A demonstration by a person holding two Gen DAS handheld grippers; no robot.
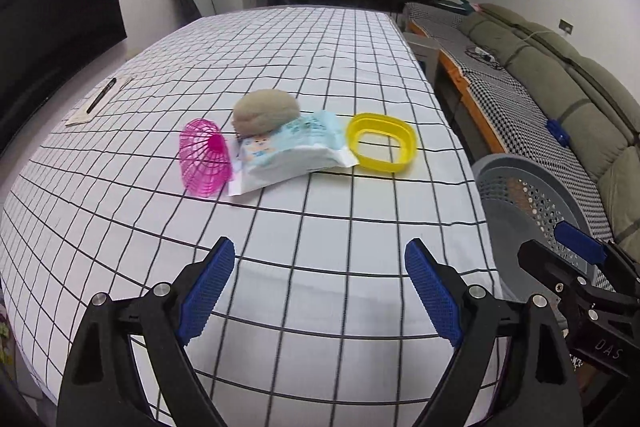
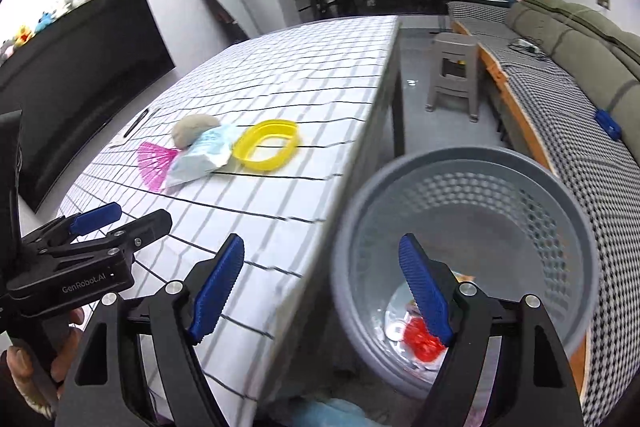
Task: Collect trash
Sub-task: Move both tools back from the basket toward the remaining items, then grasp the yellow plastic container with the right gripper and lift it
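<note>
Returning to the table [image 1: 360, 75] for more trash: both grippers are empty, jaws spread wide.
Left gripper [image 1: 320, 291] faces the wipes packet [image 1: 292, 155], at 12 o'clock in its view, long axis running 8 to 2 o'clock; right gripper [image 2: 320, 291] hangs over the grey bin [image 2: 472, 163], which already holds scraps. Judged next: reach forward and close on one item.
</note>
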